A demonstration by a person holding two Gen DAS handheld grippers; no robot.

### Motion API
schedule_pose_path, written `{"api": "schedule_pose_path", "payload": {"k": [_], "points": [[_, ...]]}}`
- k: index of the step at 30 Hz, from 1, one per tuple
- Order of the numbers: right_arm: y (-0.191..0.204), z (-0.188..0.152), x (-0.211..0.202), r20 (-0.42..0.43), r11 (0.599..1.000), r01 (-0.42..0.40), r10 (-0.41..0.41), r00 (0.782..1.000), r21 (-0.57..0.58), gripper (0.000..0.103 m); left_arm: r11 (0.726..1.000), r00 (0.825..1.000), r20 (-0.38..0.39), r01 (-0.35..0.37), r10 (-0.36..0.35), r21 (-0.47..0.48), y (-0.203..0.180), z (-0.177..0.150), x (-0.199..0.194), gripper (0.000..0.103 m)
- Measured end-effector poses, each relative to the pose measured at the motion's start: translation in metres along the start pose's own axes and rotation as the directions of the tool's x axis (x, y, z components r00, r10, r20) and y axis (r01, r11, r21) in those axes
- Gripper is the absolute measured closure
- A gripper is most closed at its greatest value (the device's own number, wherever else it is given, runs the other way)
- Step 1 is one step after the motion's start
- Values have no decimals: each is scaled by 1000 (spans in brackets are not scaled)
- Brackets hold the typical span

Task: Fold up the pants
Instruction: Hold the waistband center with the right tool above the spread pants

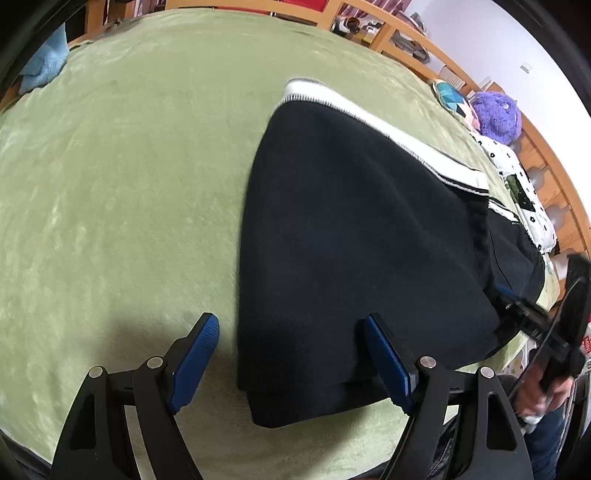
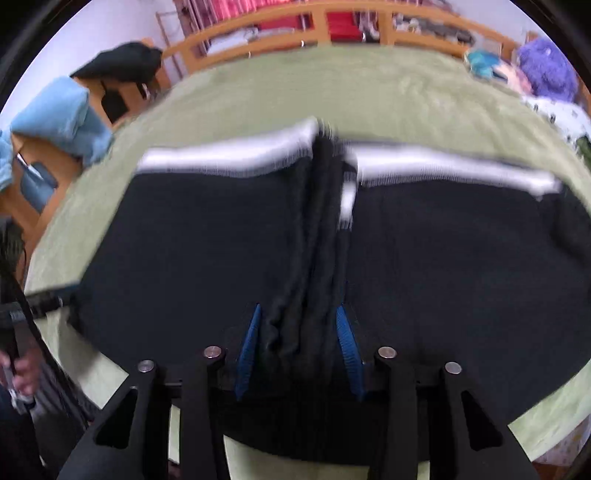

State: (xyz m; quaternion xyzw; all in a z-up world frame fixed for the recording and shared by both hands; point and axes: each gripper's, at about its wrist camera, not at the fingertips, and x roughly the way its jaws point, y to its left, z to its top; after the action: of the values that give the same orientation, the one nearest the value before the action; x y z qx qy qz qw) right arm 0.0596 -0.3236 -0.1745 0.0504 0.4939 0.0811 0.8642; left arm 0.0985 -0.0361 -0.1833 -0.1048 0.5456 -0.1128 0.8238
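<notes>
Nearest my left lens, the left gripper (image 1: 291, 356) stands wide open at the bottom of the frame, holding nothing; its left pad sits over bare green bedspread (image 1: 122, 177), its right pad over the near edge of the pants (image 1: 354, 236), so the near left corner of the cloth lies between the jaws but untouched; from there the black pants run up and to the right, long axis toward the white waistband (image 1: 388, 125) at upper right; at the far right edge I see the right gripper (image 1: 517, 302) side-on, low against the cloth, and a hand behind it.

Close under my right lens, the right gripper (image 2: 299, 343) sits bottom centre, half-closed with a bunched ridge of the pants (image 2: 184, 240) between its blue pads; the fabric fills the gap and the pads seem to press it, so I read this as a grip, though blur makes it less than certain; that ridge runs straight away from the jaws up to the waistband (image 2: 236, 155), splitting the garment into a left and a right half; I judge the right hand is the one placed for the coming fold, the left merely hovering at the corner.

No containers show; only shelves (image 2: 347, 26) along the top.
</notes>
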Motion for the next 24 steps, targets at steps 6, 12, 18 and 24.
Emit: {"api": "schedule_pose_path", "payload": {"k": [6,12,18,24], "points": [[6,2,-23,38,1000,-12,11,999,16,67,1000,1000,21,5,-5,3,1,2,-14,23],[18,-9,-14,24,1000,8,-8,1000,-15,61,1000,999,38,12,-12,-6,2,0,-18,23],[17,-15,-22,50,1000,6,-5,999,-17,61,998,999,44,28,-26,-49,8,-2,-3,23],[-9,-23,-50,97,999,17,-21,995,42,54,994,997,61,53,-47,-99,12,-4,4,24]]}}
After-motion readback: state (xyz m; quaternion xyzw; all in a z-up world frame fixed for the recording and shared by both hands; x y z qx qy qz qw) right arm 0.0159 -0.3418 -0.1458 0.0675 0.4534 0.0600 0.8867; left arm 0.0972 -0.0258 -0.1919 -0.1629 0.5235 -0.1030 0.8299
